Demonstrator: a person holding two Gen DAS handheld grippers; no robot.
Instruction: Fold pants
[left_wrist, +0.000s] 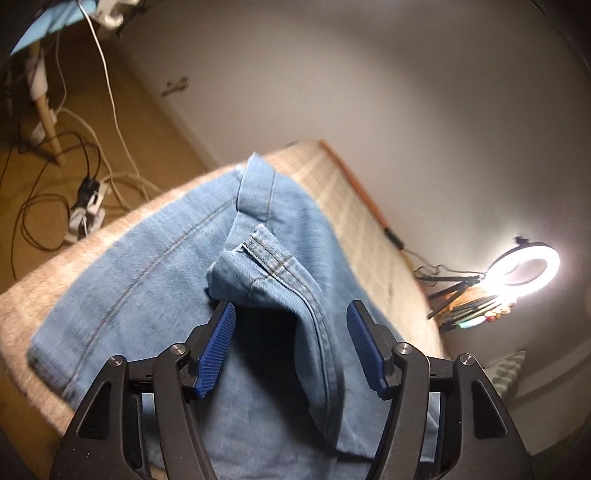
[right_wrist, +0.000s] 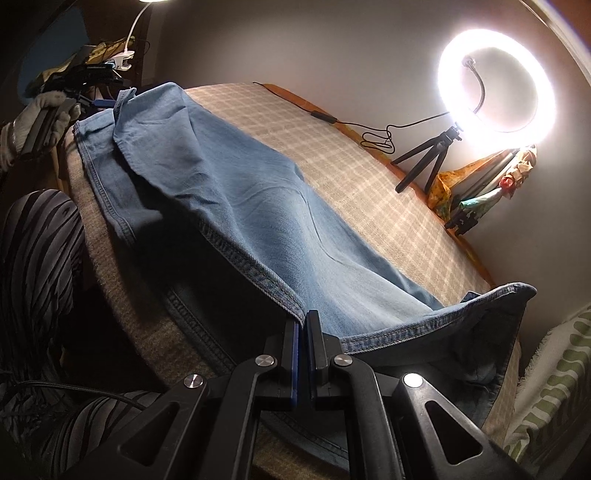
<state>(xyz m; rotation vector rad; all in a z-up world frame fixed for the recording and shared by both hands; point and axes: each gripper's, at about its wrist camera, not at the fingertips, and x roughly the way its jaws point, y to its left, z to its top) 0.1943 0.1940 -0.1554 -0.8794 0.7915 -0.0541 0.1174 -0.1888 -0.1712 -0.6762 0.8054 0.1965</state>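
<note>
**Left wrist view: claw spread over the denim**

Left wrist view shows the left claw (left_wrist: 290, 314) spread, its blue pads (left_wrist: 218, 343) clear of the rumpled fold of pants (left_wrist: 147, 258) between them. The pants lie across a checked bed (right_wrist: 369, 177). The right claw (right_wrist: 303, 325) is pressed together, pinching a stitched hem. A ring light (right_wrist: 495, 88) glows by the wall.

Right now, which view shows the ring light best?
Right wrist. The ring light appears large and whole, with its tripod standing on the bed's far edge. In the left wrist view it's small, at the right edge, glare washing out its stand.
</note>
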